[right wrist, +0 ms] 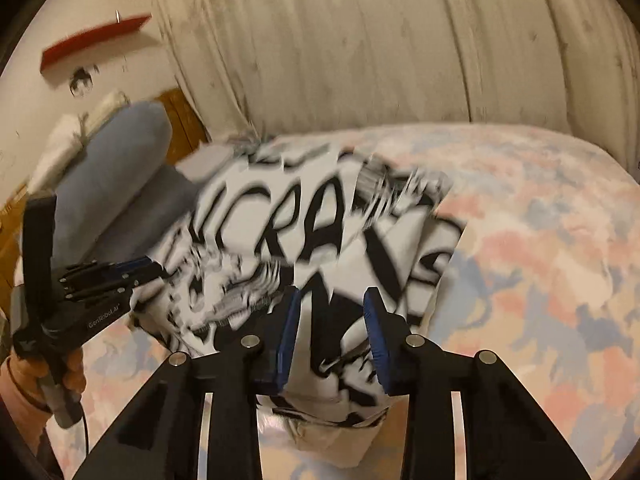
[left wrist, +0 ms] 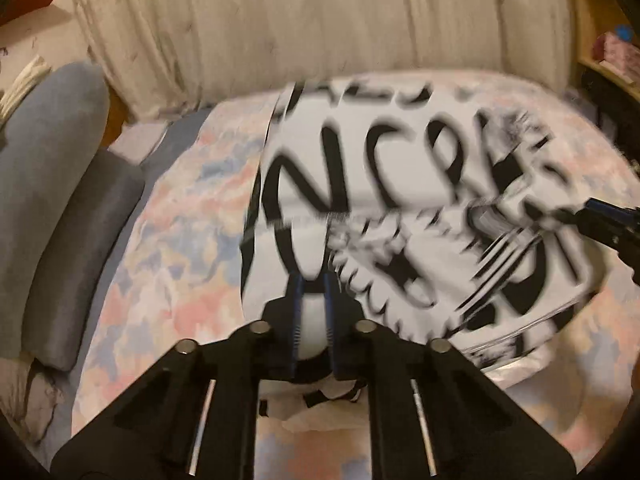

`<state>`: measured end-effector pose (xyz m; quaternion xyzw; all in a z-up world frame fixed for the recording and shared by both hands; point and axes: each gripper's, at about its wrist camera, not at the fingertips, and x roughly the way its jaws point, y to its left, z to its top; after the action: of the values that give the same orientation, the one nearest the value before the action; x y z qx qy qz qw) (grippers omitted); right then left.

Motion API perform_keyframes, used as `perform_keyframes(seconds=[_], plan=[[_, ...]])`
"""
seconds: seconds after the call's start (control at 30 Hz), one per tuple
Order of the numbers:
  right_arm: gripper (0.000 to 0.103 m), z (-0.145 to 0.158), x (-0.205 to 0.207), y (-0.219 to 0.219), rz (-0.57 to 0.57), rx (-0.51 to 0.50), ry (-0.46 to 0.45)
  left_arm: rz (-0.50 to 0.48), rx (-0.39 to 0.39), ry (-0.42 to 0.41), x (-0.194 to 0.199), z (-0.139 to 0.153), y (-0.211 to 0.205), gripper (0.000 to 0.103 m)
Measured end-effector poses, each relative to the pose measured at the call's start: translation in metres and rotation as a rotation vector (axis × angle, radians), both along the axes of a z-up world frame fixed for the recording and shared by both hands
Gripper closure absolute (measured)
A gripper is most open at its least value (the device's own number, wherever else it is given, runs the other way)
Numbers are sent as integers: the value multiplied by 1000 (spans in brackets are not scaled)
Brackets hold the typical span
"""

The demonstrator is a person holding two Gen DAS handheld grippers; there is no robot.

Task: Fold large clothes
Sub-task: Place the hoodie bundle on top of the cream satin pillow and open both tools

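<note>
The left claw (left wrist: 312,280) has its blue pads drawn narrow, pinching a fold of the white garment (left wrist: 400,200) at its near edge; white cloth bulges between the two pads. Seen from the right wrist view, this same left claw (right wrist: 154,270) grips the left edge of the garment (right wrist: 304,240), with the person's hand (right wrist: 68,376) wrapped round its handle. The right claw (right wrist: 332,332) stands wider, its pads set apart with a bunched part of the cloth between them; whether they press on it I cannot tell. In the left wrist view the right claw (left wrist: 580,210) comes in from the right edge, its tip at the right side of the garment.

The garment is white with heavy black lettering and drawing, blurred in both views. It lies partly folded on a bed cover (left wrist: 168,264) patterned in pale pink, blue and cream, with one layer lapped over another. To the left of the garment lie grey-blue pillows (left wrist: 56,184). Beyond the far edge of the bed hangs a cream curtain (left wrist: 320,20). On the far left wall is a red strip (right wrist: 96,42).
</note>
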<state>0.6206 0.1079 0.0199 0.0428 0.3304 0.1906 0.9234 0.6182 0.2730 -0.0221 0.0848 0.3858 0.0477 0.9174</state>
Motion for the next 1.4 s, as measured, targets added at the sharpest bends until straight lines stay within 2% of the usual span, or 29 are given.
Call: perform_keyframes(seconds=[0.1, 0.2, 0.33, 0.47, 0.53, 0.6, 0.67, 0.8, 0.93, 1.1, 1.27, 1.33, 1.4], plan=[[70, -22, 2, 2, -25, -50, 56, 53, 35, 11, 3, -22, 2, 97], [70, -42, 10, 9, -26, -65, 75, 76, 11, 27, 7, -37, 4, 97], [70, -49, 8, 17, -40, -99, 77, 90, -1, 28, 6, -38, 3, 97], [70, -44, 3, 14, -54, -85, 112, 114, -56, 33, 2, -29, 8, 95], [64, -31, -4, 9, -63, -80, 120, 119, -69, 44, -6, -24, 5, 80], [61, -22, -11, 4, -71, -92, 115, 122, -65, 35, -14, -17, 3, 34], [59, -14, -21, -2, -76, -102, 114, 125, -62, -3, -32, -4, -3, 26], [56, 8, -50, -21, -81, -95, 113, 111, -94, -1, -63, 16, -16, 26], [41, 40, -86, -46, -91, -85, 101, 104, -93, -1, -98, 39, -35, 26], [35, 76, -151, -73, -85, -104, 71, 83, -80, -20, -154, 70, -68, 25], [28, 104, -217, -101, -98, -132, 43, 55, -131, -38, -218, 92, -105, 25], [22, 112, -245, -113, -109, -136, 35, 43, -154, -46, -244, 96, -119, 25], [21, 115, -276, -126, -122, -151, 28, 30, -163, -54, -273, 98, -135, 25]])
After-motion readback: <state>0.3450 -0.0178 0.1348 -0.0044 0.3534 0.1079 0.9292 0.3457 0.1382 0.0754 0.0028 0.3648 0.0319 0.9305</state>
